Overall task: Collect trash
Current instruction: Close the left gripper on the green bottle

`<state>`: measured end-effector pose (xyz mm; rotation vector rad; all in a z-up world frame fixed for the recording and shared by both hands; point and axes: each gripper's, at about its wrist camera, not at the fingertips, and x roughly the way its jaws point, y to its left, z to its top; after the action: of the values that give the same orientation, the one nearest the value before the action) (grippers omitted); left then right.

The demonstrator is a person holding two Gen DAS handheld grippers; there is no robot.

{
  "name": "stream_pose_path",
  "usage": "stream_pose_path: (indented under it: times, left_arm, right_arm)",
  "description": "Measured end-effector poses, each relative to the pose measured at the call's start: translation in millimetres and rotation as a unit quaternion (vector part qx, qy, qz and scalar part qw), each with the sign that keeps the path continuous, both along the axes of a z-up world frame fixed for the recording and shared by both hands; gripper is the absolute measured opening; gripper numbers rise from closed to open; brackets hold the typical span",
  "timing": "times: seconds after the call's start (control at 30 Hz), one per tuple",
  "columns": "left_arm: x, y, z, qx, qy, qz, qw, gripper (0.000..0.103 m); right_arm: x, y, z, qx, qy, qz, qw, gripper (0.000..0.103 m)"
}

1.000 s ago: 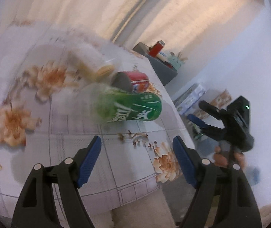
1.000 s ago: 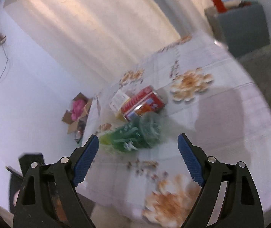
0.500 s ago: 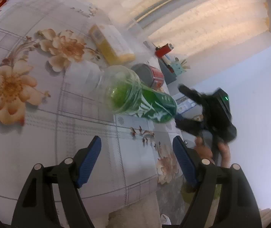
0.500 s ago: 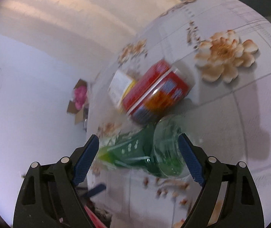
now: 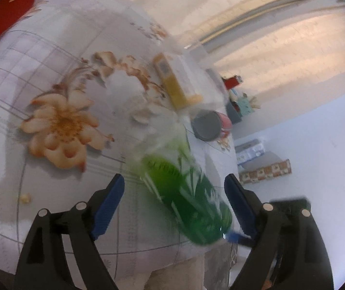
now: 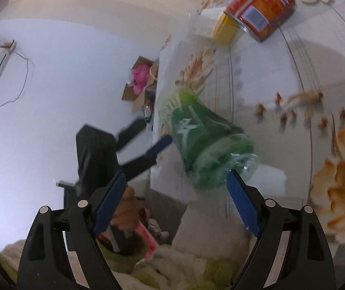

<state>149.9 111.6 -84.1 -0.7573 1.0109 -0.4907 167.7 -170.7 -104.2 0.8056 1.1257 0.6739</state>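
Note:
A green plastic bottle (image 5: 187,193) lies on its side at the edge of the flowered table (image 5: 59,111). It also shows in the right wrist view (image 6: 204,135). My left gripper (image 5: 175,203) is open with the bottle between its fingers. My right gripper (image 6: 177,203) is open just below the bottle's clear end. A red can (image 6: 262,7) and a yellow carton (image 6: 223,29) lie farther along the table. The can (image 5: 211,124) and the carton (image 5: 175,84) also show in the left wrist view. Each gripper shows in the other's view; the left one (image 6: 146,145) is at the bottle's other end.
A cardboard box with pink stuff (image 6: 141,82) stands on the floor past the table. A grey cabinet with small items (image 5: 237,106) stands by the curtain. Trash lies on the floor below the table edge (image 6: 146,236). A red object (image 5: 8,12) is at the table's far left.
Both grippers have come in close to the green bottle from opposite ends. The bottle now sits between the left gripper's fingers and fills more of both views.

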Motion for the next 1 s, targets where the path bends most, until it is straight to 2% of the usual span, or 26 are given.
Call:
stream_pose_path:
  times: [0.17, 0.33, 0.4, 0.53, 0.63, 0.83, 0.9, 1.0]
  left_arm:
    - [9.7, -13.9, 2.9, 0.041, 0.029, 0.03, 0.9983, 0.087]
    - [20.6, -41.4, -3.3, 0.119, 0.06, 0.048, 0.99, 0.087]
    - [22.2, -46.7, -8.2, 0.124, 0.06, 0.056, 0.9889, 0.087]
    - [22.1, -57.2, -7.0, 0.163, 0.041, 0.057, 0.9841, 0.087]
    - [23.7, -59.9, -7.8, 0.175, 0.029, 0.058, 0.9824, 0.087]
    - [23.2, -59.2, -7.2, 0.196, -0.009, 0.03, 0.9801, 0.084]
    - [22.4, -57.9, -5.3, 0.208, -0.022, 0.02, 0.9776, 0.081]
    - [18.8, -53.8, -1.2, 0.244, -0.047, 0.009, 0.9686, 0.079]
  right_arm:
    - [-13.2, -20.4, -7.9, 0.009, 0.007, -0.043, 0.999, 0.082]
    - [-20.8, -40.0, -5.2, 0.009, 0.001, -0.085, 0.996, 0.082]
    - [-28.1, -49.2, -1.4, 0.002, -0.004, -0.093, 0.996, 0.082]
    - [-29.4, -54.9, -2.8, 0.0, -0.003, -0.107, 0.994, 0.082]
    - [-37.0, -65.1, -5.4, 0.002, 0.0, -0.113, 0.994, 0.082]
    - [-38.9, -78.4, 5.8, -0.017, -0.007, -0.133, 0.991, 0.082]
    - [-33.2, -83.6, 10.1, -0.026, -0.008, -0.144, 0.989, 0.082]
    - [-19.2, -91.3, 16.0, -0.034, -0.006, -0.159, 0.987, 0.082]
